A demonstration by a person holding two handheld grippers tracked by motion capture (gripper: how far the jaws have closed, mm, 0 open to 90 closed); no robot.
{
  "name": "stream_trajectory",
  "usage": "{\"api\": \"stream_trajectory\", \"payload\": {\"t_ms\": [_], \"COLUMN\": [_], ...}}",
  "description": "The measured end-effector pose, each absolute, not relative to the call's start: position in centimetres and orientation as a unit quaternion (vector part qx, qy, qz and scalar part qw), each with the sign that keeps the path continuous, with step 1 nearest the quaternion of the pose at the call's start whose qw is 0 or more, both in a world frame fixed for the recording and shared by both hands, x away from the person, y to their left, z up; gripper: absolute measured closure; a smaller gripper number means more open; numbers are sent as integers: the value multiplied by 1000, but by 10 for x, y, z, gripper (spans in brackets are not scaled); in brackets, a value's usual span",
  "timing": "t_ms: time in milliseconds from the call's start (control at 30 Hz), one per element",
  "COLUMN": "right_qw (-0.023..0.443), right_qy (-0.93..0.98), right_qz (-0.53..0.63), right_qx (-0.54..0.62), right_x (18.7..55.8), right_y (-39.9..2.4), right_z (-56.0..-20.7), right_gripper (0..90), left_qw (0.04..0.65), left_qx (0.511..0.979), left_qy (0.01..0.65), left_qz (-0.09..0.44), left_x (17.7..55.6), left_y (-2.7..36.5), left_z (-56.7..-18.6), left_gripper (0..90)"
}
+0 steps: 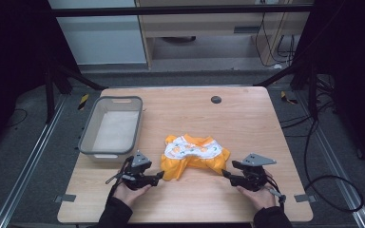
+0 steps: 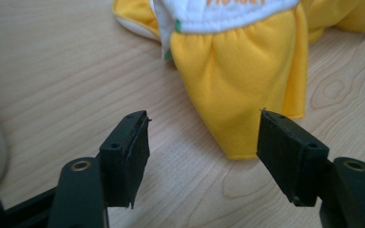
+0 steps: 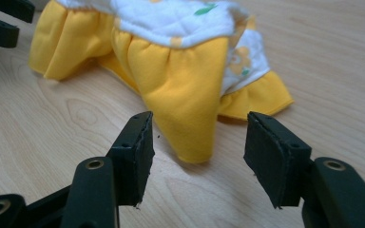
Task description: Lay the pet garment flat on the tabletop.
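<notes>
Yellow-and-white garment lies crumpled at worktop centre, near my edge. My left gripper spread, low beside its left yellow flap, nothing pinched. My right gripper spread too, just short of right flap. Grey bin at left.

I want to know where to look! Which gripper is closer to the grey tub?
The left gripper. It sits just below the grey tub, while the right gripper is across the yellow-and-white garment, farther from the tub.
</notes>
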State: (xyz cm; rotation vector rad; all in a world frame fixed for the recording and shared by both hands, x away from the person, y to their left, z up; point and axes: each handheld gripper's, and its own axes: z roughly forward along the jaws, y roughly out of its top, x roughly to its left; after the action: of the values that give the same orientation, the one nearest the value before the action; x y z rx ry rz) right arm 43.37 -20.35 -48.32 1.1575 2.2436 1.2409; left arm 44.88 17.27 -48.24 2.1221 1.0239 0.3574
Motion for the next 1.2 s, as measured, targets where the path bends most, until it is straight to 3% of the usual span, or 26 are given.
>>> {"api": "stream_trajectory", "payload": {"t_ms": [100,200,400,867,1000,1200], "right_qw": [163,157,151,98,74,63], "right_qy": [795,798,810,773,777,806], "right_qz": [428,425,402,511,513,451], "right_qx": [398,398,400,363,356,379], "right_x": [436,441,446,406,397,389], "right_y": [-194,-188,-181,-205,-208,-212], "right_z": [-487,-491,-490,-427,-424,-454], "right_gripper": [438,468,836,867,863,823], "left_qw": [370,368,360,456,443,373], "left_qx": [828,829,834,805,813,847], "left_qy": [398,402,403,370,371,378], "left_qz": [135,125,110,85,62,37], "left_x": [450,452,453,417,411,402], "left_y": [167,164,160,194,199,194], "left_z": [-485,-487,-486,-418,-418,-455], "left_gripper": [396,544,855,886,885,863]}}
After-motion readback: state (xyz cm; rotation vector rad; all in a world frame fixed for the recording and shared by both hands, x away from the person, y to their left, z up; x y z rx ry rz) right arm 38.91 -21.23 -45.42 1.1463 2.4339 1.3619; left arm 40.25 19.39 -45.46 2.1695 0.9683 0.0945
